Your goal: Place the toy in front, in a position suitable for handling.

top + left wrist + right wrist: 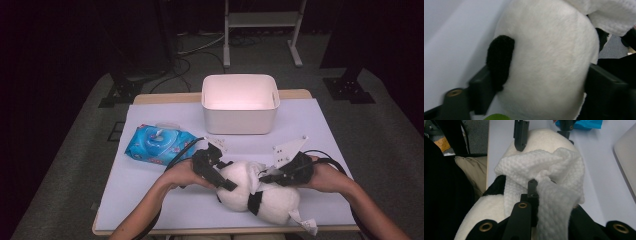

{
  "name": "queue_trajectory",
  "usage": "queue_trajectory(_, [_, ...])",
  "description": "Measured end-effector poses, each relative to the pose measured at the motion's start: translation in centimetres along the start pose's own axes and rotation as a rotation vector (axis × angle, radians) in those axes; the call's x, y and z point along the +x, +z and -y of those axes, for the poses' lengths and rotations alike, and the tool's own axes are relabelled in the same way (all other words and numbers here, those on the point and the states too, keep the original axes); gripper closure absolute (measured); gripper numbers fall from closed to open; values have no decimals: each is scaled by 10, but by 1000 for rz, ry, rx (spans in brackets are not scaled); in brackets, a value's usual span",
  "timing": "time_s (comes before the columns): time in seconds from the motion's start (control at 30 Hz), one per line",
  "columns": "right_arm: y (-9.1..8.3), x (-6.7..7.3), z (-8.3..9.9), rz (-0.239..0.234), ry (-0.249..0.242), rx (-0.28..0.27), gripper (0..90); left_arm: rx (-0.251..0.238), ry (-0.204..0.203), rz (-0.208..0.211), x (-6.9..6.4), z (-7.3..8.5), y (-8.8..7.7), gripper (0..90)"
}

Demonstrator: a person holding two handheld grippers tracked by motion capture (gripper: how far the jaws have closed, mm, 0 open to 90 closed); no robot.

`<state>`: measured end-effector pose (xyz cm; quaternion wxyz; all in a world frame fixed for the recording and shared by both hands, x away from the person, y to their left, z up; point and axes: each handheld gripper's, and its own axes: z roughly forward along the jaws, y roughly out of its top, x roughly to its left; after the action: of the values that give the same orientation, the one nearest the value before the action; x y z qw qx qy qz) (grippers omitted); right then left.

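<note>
A black-and-white plush panda (260,197) lies near the front edge of the white mat (320,125). My left gripper (225,182) straddles its round white head (549,62); one jaw presses by the black ear (500,60), the other against the far side. My right gripper (267,176) is shut on a white textured wipe (544,167) that lies bunched against the panda's neck and head. In the right gripper view the wipe drapes over my right gripper (532,185), and the left gripper's jaws stand on both sides of the head (541,140) beyond it.
A white plastic bin (240,102) stands at the back middle of the mat. A blue pack of wet wipes (157,142) lies at the left. The panda's label (307,225) sticks out by the front edge. Both forearms come in from below.
</note>
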<state>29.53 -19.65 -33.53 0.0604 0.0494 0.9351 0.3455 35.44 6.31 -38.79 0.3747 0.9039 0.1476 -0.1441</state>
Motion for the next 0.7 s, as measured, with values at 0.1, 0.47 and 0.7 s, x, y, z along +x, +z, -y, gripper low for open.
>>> queue_trajectory(0.1, [-1,-5,-3,8,6,5,823,-21,9,-33,-1,-1,-4,314])
queue_trajectory(0.47, [0,-34,-17,51,31,22,822,-61,63,-149,-5,-8,-24,352])
queue_trajectory(0.7, [9,-36,-29,44,22,15,819,-57,91,-196,-15,-8,-26,352])
